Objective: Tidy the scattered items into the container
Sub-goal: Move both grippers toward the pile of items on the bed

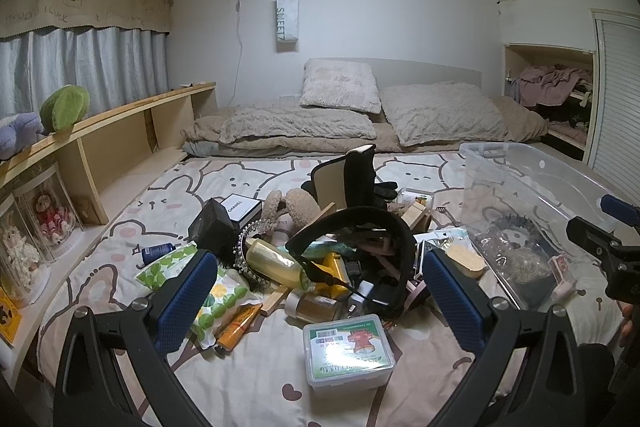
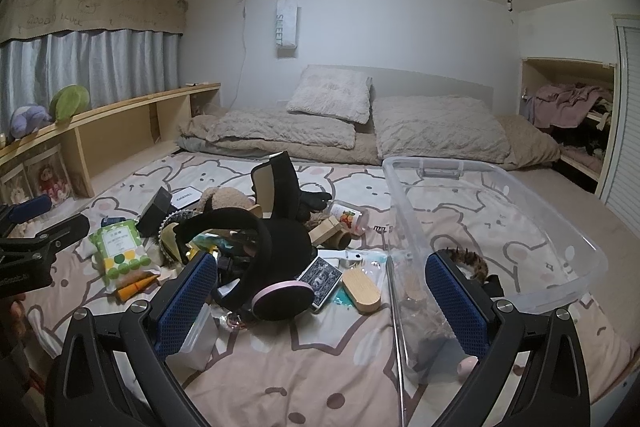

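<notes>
Both tongs wide open, empty | left tongs (image 1: 320, 291) | right tongs (image 2: 320, 291) | clear container (image 2: 500, 227)

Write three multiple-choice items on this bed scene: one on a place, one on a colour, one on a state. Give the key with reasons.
1. Where does the clear plastic bin sit relative to the pile of clutter?
A. Left of it
B. Right of it
C. On top of it

2. What colour are the pads of the left gripper?
A. Blue
B. Red
C. White

3. How does the right gripper stand?
A. Shut on the wooden brush
B. Shut, empty
C. Open, holding nothing

Key: 1 B, the bin lies on the right side of the bedsheet; 2 A, both pads are textured blue; 3 C, its fingers stand wide apart with nothing pressed between them.
</notes>
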